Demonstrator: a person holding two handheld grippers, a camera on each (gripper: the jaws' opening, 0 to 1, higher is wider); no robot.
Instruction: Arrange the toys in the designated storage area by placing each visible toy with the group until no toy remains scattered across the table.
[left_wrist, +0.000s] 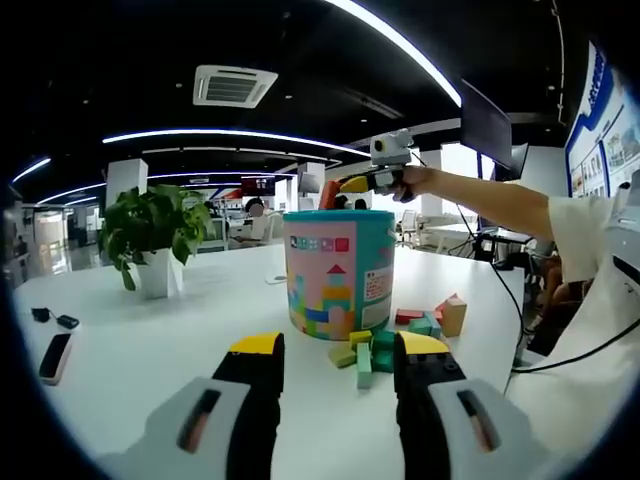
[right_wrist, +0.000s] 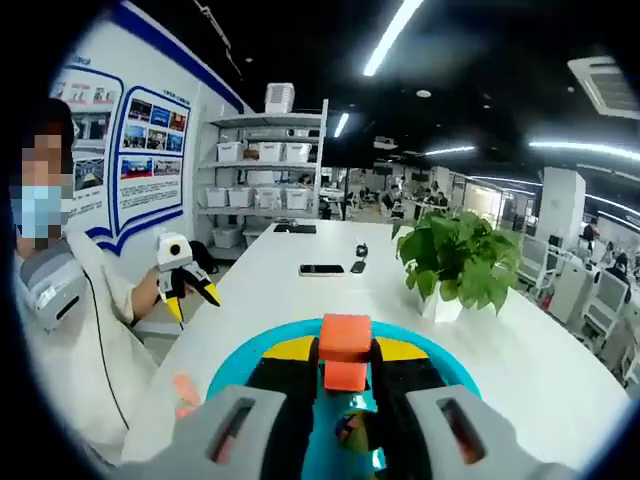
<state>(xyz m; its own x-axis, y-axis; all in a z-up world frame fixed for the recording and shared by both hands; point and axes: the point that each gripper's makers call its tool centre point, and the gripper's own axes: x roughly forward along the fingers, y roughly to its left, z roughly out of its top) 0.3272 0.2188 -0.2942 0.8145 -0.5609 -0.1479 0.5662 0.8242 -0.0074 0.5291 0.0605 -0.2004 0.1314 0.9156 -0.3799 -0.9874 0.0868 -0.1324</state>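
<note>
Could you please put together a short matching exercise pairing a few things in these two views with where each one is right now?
Things:
1. orange block
2. potted plant
3. loose blocks
4. black phone

Places:
A. lying flat near the table's edge, on the far side of the plant from the bucket
B. clamped in the right gripper over the open teal bucket
C. scattered on the table at the bucket's foot
D. standing on the white table beside the bucket

Pairs: 1-B, 2-D, 3-C, 4-A
</note>
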